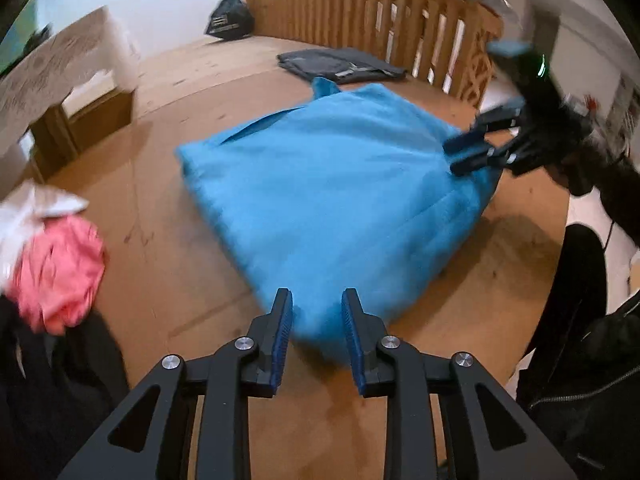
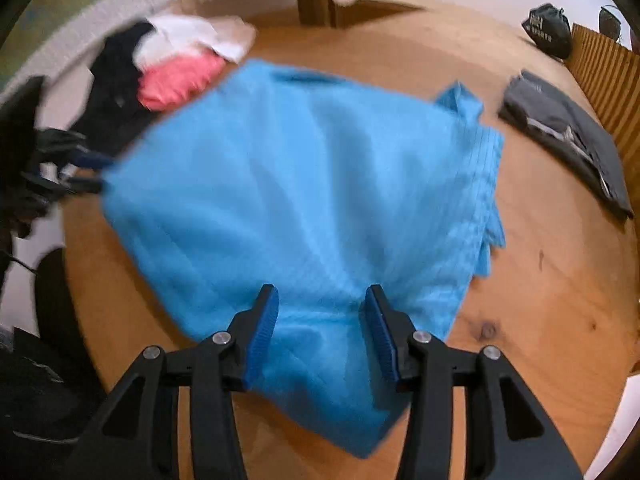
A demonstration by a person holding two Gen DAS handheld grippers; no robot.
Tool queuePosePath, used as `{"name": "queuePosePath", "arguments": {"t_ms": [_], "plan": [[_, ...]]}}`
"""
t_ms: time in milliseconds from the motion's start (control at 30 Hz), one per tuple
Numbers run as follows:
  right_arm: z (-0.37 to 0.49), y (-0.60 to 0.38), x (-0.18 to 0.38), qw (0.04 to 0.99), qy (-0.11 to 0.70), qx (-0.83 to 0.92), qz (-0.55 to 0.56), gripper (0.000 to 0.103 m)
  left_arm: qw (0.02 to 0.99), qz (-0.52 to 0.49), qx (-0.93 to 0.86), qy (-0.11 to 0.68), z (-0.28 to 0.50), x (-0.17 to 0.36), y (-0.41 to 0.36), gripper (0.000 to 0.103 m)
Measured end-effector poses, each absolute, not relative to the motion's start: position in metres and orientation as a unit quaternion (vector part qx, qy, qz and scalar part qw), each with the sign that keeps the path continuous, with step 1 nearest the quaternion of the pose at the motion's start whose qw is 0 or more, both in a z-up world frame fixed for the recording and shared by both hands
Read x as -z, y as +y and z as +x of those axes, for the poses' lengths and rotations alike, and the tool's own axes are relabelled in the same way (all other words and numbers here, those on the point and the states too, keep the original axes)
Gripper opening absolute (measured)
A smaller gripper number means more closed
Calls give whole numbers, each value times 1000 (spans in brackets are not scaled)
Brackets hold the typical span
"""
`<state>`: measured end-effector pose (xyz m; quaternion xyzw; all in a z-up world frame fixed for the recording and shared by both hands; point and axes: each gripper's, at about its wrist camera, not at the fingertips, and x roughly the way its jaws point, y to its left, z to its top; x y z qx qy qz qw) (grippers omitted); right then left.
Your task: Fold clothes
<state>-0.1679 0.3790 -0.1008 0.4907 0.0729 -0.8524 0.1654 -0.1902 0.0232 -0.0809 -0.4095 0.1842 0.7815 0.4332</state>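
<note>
A bright blue knit garment (image 1: pixel 332 184) lies spread in a soft, puffed, roughly square shape on the round wooden table (image 1: pixel 168 248), fine ribbing visible along one edge in the right wrist view. We see our left gripper (image 1: pixel 317 320) with its ridged blue pads parted around a corner of the cloth; the fabric sits between the jaws, but motion blur keeps us from telling whether they press on it. Our right gripper (image 2: pixel 322 320) stands wider apart over the opposite corner, the cloth bunched between the pads without visibly being pinched.

Near the table's far edge rests a flat, folded dark grey garment (image 1: pixel 340 66). On the other side sits a crumpled heap: a pink garment (image 1: pixel 60 272), white cloth (image 2: pixel 196 36) and dark clothing (image 2: pixel 116 92). Beyond the table stand a slatted wooden railing (image 1: pixel 384 24), a black bag (image 1: pixel 230 20) and a table under a white patterned cloth (image 1: pixel 60 64).
</note>
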Motion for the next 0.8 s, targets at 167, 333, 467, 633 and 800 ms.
{"name": "queuePosePath", "arguments": {"t_ms": [167,333,467,633,800], "plan": [[-155,373,111,142,91,845,508,45,466,-420,-755,190,-188,91,11,32],[-163,340,82,165,88,855,484,45,519,-391,-726,223,-189,92,34,32],[-186,309,98,161,138,837,504,45,552,-380,-700,249,-193,103,49,32],[-212,315,125,141,131,817,544,47,593,-359,-682,233,-202,102,56,33],[-215,325,126,139,109,814,553,48,624,-359,-655,230,-206,105,61,33]]}}
